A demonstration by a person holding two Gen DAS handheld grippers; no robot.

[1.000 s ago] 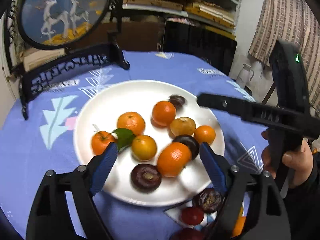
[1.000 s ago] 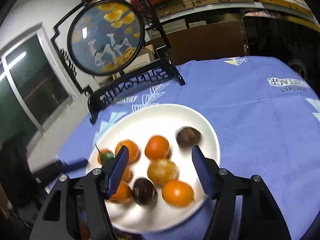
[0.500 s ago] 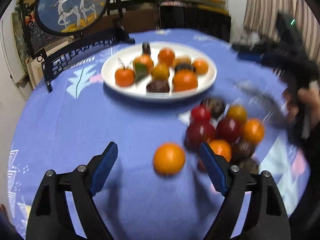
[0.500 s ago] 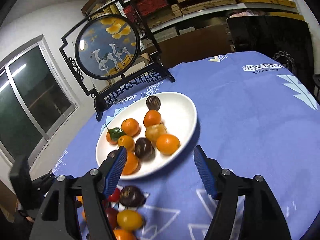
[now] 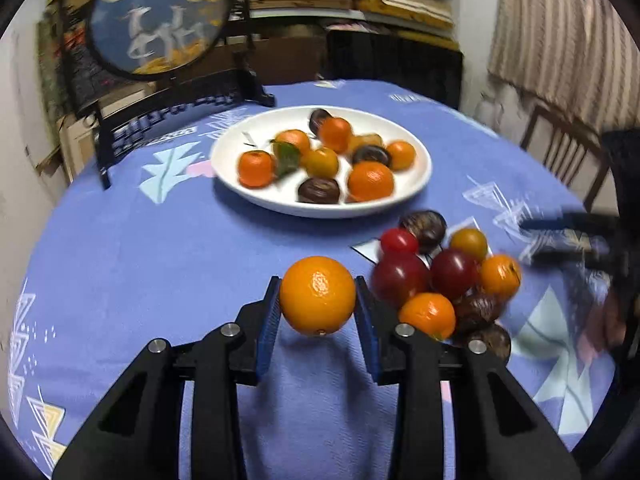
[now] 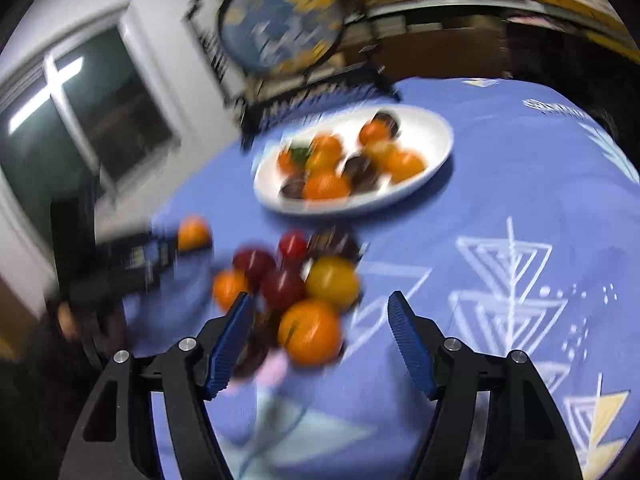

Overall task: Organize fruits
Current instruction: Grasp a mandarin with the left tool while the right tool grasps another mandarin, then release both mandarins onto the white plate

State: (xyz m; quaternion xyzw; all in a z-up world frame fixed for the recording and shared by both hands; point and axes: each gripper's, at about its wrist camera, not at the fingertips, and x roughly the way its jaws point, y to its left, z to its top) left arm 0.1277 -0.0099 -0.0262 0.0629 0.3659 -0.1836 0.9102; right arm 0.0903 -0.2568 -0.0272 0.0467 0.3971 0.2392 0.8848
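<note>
My left gripper [image 5: 316, 300] is shut on a large orange [image 5: 317, 294], held just above the blue tablecloth. A white plate [image 5: 424, 172] with several oranges and dark fruits sits further back. A loose pile of red, orange and dark fruits [image 5: 444, 276] lies on the cloth to the right of the held orange. My right gripper [image 6: 320, 312] is open and hangs over the near side of the same pile [image 6: 308, 280], above an orange [image 6: 311, 331]; this view is blurred. The plate [image 6: 436, 148] is behind the pile. The right gripper [image 5: 576, 236] shows as a blur in the left wrist view.
A round painted screen on a black stand [image 5: 160, 20] stands at the table's back left. Shelves and a dark cabinet [image 5: 392, 64] are behind the table. A wooden chair [image 5: 560, 152] is at the right. A window [image 6: 80, 112] is on the left wall.
My left gripper has closed on the large orange that lay between its fingers. My right gripper has moved down and nearer to the loose fruit pile, staying open.
</note>
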